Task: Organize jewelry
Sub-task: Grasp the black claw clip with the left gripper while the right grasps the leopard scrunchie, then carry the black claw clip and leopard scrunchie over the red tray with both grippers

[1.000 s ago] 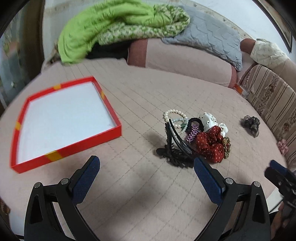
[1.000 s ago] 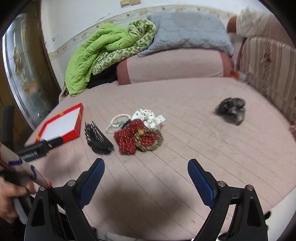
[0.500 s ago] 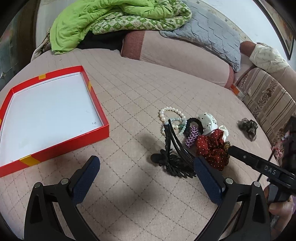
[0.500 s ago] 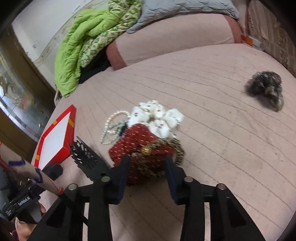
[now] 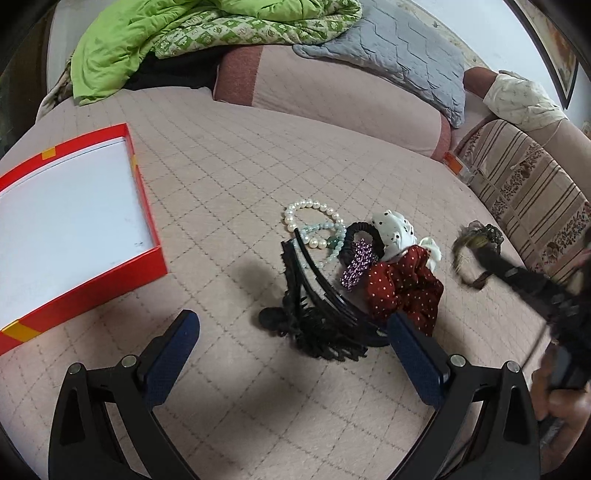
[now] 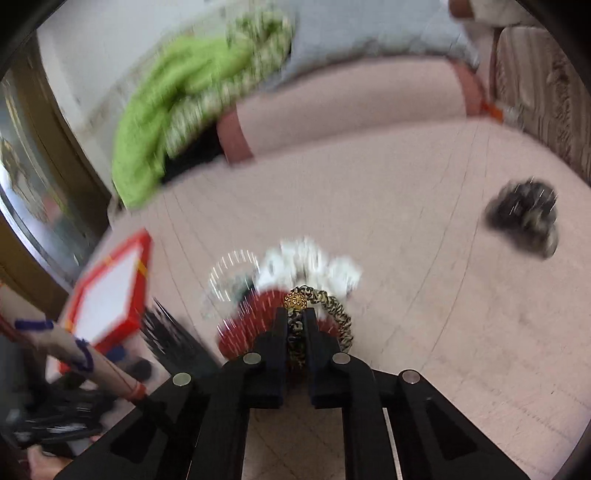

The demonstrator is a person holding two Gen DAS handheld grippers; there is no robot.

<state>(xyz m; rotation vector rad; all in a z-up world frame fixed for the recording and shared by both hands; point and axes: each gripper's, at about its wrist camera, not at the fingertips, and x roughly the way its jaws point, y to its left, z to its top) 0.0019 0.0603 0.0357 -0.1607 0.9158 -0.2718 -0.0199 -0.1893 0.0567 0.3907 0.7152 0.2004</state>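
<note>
My right gripper (image 6: 296, 317) is shut on a leopard-print hair tie with a gold bead (image 6: 334, 308) and holds it above the pile; in the left wrist view it hangs blurred (image 5: 466, 254) at the right. My left gripper (image 5: 291, 354) is open and empty just before the black claw clip (image 5: 317, 317). The pile holds a red dotted scrunchie (image 5: 402, 286), a white dotted scrunchie (image 5: 393, 230), a pearl bracelet (image 5: 310, 214), a pale green bead bracelet (image 5: 328, 236) and a purple clip (image 5: 356, 264). The red tray (image 5: 122, 273) lies empty at the left.
A dark scrunchie (image 6: 524, 218) lies alone at the right on the pink quilted bed (image 5: 229, 147). A green blanket (image 5: 177, 33), a grey quilt (image 5: 399, 55) and a pink bolster (image 5: 332, 88) line the back. A striped cushion (image 5: 528, 184) borders the right.
My right gripper has closed on the leopard-print hair tie and lifted it off the red scrunchie. My left gripper has moved closer to the pile, still open.
</note>
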